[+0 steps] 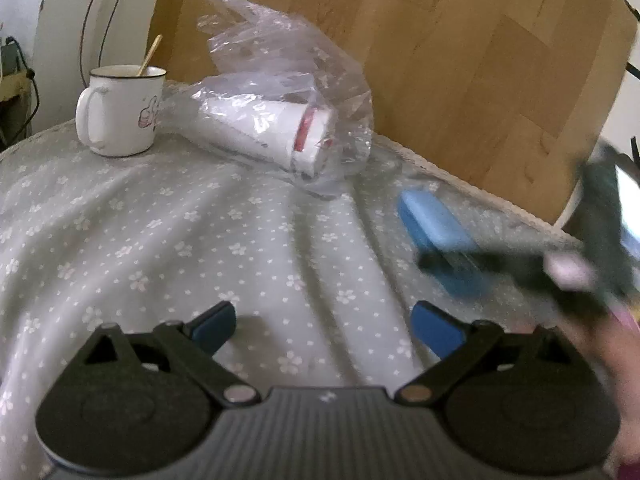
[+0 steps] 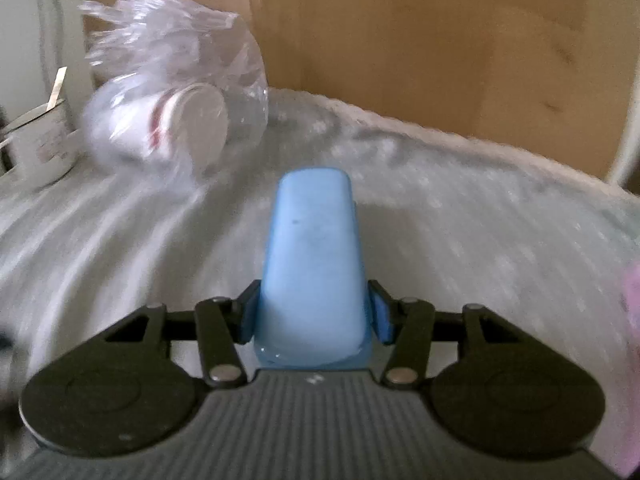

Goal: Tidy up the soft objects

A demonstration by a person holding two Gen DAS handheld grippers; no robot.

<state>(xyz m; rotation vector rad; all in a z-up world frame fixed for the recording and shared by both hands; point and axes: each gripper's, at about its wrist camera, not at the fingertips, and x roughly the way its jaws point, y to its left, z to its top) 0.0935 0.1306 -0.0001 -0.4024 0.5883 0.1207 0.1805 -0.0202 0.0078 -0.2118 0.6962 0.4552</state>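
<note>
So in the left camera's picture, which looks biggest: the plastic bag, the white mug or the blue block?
1. plastic bag
2. white mug
3. blue block

The mug and block look close in size, and the block is blurred and partly hidden, so that order is unsure.

Left wrist view: sits just behind the left gripper (image 1: 322, 326), looking forward and downward over the flowered tablecloth (image 1: 160, 240) toward the wooden floor beyond the table edge. Right wrist view: same mounting on the right gripper (image 2: 314, 312), tilted down, close to the cloth; heavily blurred, so its distance is probably similar. Both share the plastic bag (image 1: 288, 92) with paper cups and the white mug (image 1: 120, 112), seen at upper left of each frame
</note>
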